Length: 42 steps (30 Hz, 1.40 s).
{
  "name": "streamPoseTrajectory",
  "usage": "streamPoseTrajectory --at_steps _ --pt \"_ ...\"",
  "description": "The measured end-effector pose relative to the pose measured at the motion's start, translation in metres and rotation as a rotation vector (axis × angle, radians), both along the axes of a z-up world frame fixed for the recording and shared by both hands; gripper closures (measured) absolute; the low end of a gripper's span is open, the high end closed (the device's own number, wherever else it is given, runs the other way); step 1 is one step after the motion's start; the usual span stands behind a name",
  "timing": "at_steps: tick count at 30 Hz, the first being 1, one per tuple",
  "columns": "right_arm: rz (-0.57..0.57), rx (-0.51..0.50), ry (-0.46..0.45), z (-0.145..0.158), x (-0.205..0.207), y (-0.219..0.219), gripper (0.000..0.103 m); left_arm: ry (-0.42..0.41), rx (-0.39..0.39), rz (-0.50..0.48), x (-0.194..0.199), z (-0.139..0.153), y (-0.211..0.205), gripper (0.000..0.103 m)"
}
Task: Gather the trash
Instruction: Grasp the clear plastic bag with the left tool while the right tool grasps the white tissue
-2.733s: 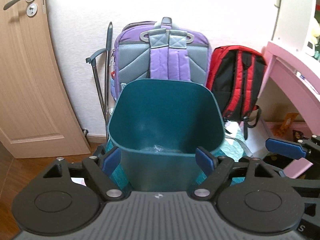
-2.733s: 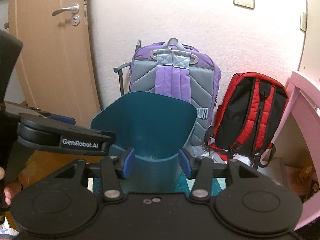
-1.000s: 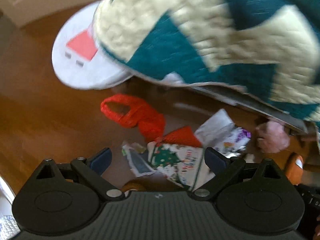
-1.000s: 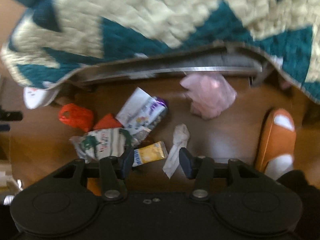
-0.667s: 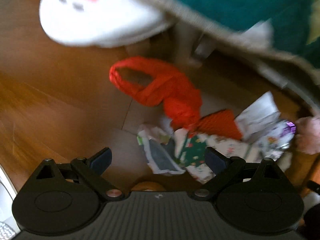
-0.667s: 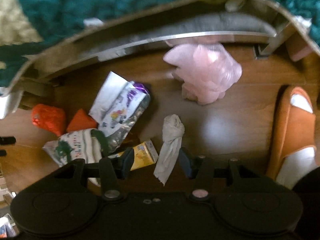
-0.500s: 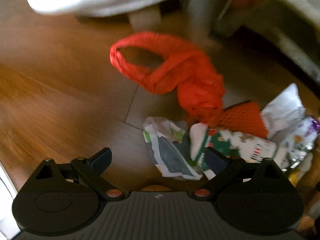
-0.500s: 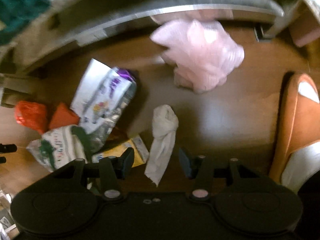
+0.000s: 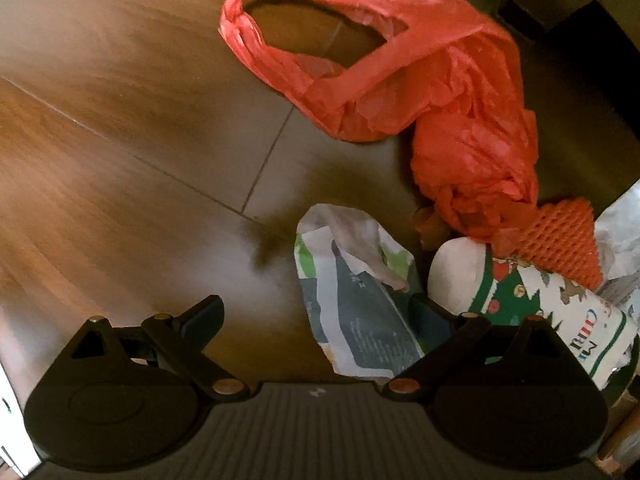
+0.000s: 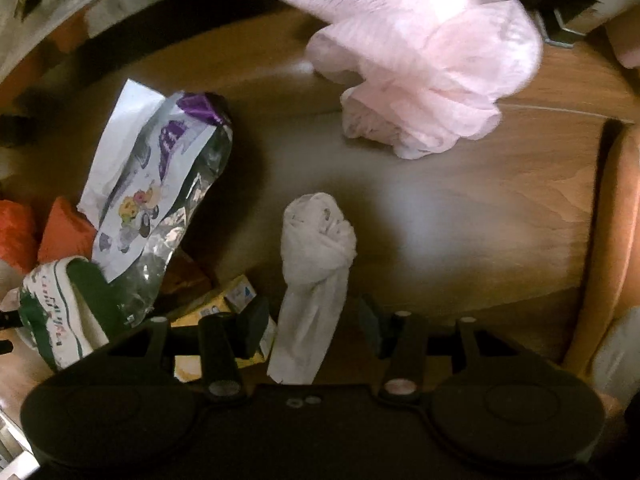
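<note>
The right claw (image 10: 312,326) is spread wide and grasps nothing, with the tissue (image 10: 316,276) lying on the floor (image 10: 460,216) between its fingers. The left claw (image 9: 316,320) is spread too, over a wrapper (image 9: 356,300). To pinch well, go straight down; the tissue probably squashes easily.

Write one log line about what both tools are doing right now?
left tool: open, over crumpled wrapper | right tool: open, straddling twisted white tissue | nothing held | trash on floor
</note>
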State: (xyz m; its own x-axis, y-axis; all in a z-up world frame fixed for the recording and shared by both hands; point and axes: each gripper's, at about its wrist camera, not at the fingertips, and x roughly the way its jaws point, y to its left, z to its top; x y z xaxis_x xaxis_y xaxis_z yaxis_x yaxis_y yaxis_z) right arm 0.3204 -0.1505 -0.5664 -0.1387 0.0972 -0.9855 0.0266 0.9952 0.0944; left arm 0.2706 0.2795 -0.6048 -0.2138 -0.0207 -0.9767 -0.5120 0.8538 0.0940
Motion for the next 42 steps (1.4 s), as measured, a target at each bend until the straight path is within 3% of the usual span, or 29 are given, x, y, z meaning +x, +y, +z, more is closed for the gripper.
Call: streamPoseTrajectory --at_steps 4,6,15,16,18,19,24,27,34,42 --pt "0.010 -0.001 -0.019 -0.005 0.004 0.004 0.057 0.003 -0.018 0.025 -0.006 -0.010 -0.001 0.007" --pt "0.010 0.004 -0.026 -0.006 0.005 0.005 0.057 -0.002 -0.033 0.040 -0.009 -0.015 0.000 0.017" --pt "0.057 -0.017 -0.040 -0.019 0.009 0.010 0.059 -0.030 -0.076 0.090 -0.008 -0.025 -0.006 0.040" --pt "0.074 -0.028 -0.041 -0.020 0.009 0.011 0.064 -0.038 -0.084 0.100 -0.009 -0.028 -0.005 0.041" --pt "0.092 -0.051 -0.039 -0.022 0.010 0.013 0.087 -0.043 -0.083 0.095 -0.011 -0.028 -0.005 0.042" --pt "0.088 -0.061 -0.037 -0.023 0.010 0.014 0.091 -0.045 -0.082 0.091 -0.012 -0.028 -0.005 0.044" --pt "0.108 -0.071 -0.064 -0.020 0.006 0.018 0.095 -0.053 -0.076 0.101 -0.016 -0.021 0.000 0.061" --pt "0.117 -0.078 -0.098 -0.011 0.002 0.018 0.096 -0.054 -0.066 0.109 -0.020 -0.014 0.001 0.072" --pt "0.145 -0.088 -0.172 0.029 -0.008 0.011 0.097 -0.073 -0.052 0.122 -0.032 0.010 0.013 0.076" --pt "0.156 -0.036 -0.293 0.108 -0.012 0.013 0.097 -0.197 -0.043 0.052 -0.034 0.094 0.007 0.076"
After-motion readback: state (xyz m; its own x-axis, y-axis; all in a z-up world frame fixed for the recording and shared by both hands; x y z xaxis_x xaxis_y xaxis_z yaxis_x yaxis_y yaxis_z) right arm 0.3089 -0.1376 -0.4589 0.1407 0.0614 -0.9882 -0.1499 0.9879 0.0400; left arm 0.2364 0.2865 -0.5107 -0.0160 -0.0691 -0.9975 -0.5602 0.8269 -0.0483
